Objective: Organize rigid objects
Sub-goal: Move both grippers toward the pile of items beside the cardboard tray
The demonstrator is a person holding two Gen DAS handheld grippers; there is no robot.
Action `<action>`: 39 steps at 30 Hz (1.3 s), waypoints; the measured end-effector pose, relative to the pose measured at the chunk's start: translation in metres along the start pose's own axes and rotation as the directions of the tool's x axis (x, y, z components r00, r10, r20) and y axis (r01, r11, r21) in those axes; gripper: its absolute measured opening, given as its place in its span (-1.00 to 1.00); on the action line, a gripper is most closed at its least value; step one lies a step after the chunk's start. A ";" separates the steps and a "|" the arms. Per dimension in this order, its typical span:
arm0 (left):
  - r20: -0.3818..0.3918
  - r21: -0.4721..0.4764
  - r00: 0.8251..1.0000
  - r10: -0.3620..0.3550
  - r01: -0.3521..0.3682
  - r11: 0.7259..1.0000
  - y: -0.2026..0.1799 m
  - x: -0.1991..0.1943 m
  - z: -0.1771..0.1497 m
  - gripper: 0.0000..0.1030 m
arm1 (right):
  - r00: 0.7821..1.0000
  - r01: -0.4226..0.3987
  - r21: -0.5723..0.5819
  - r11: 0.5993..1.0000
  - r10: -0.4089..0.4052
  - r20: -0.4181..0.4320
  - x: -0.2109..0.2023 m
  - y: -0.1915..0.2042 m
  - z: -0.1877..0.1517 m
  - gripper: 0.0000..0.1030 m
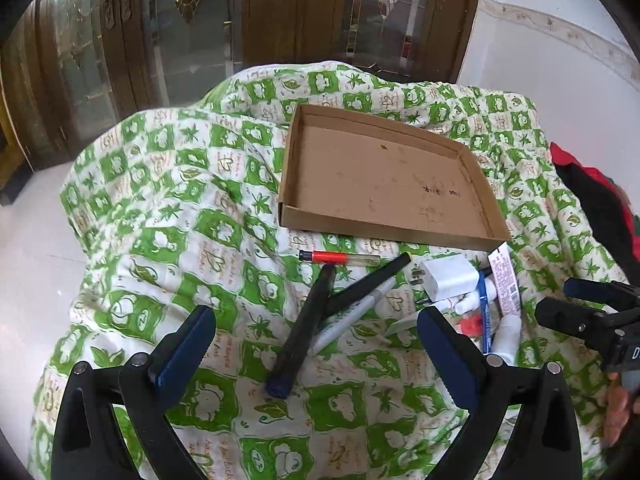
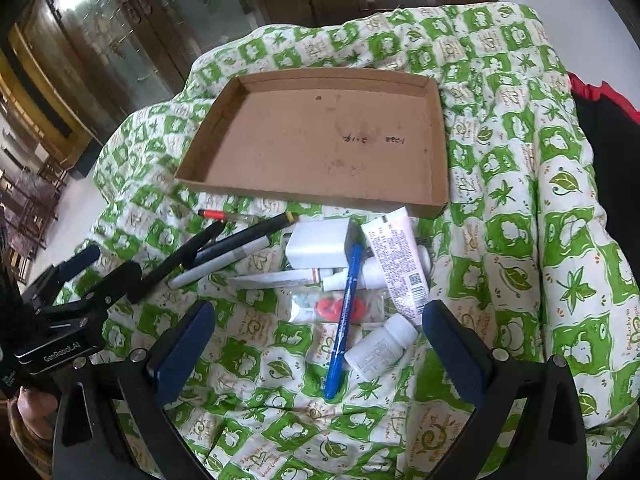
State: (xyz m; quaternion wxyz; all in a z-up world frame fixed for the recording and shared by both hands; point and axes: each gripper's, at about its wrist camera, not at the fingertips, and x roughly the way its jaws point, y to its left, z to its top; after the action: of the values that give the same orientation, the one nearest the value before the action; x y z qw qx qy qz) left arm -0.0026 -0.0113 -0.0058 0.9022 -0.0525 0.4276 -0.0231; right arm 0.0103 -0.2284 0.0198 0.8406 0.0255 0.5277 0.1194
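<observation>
An empty cardboard tray (image 1: 384,172) (image 2: 320,136) lies on the green patterned quilt (image 1: 160,240). In front of it lie a thick black marker (image 1: 304,328), a second black pen (image 1: 368,284), a grey marker (image 1: 352,316), a red-filled vial (image 1: 340,258), a white charger (image 1: 450,280) (image 2: 318,246), a blue pen (image 2: 344,320), a white tube (image 2: 398,264), a white bottle (image 2: 380,348) and a red-and-clear packet (image 2: 336,306). My left gripper (image 1: 316,356) is open above the black marker. My right gripper (image 2: 320,344) is open around the blue pen and bottle, above them.
Wooden glass-panelled doors (image 1: 160,40) stand behind the quilt. A red and black cloth (image 1: 592,200) lies at the right edge. White floor (image 1: 32,248) shows at the left. Each gripper shows in the other's view, the right one (image 1: 592,312) and the left one (image 2: 92,280).
</observation>
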 end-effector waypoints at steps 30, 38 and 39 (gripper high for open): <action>-0.149 0.253 0.989 0.011 0.028 0.967 -0.053 0.047 -0.001 0.96 | 0.997 0.008 -0.063 0.998 -0.013 -0.076 0.012 0.002 0.006 0.96; -0.186 0.349 0.982 -0.001 0.068 0.935 -0.076 0.065 -0.004 0.73 | 0.985 0.016 -0.044 0.999 -0.023 -0.170 0.036 -0.024 0.038 0.65; -0.193 0.366 0.981 -0.003 0.074 0.928 -0.081 0.069 -0.004 0.72 | 0.985 0.010 -0.031 0.999 -0.016 -0.175 0.037 -0.027 0.038 0.64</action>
State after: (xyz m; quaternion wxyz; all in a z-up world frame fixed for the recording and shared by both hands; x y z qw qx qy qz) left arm 0.0383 -0.0979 -0.0517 0.8505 0.1132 0.4979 -0.1262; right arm 0.0648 -0.2432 -0.0006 0.7922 -0.0011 0.5977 0.1237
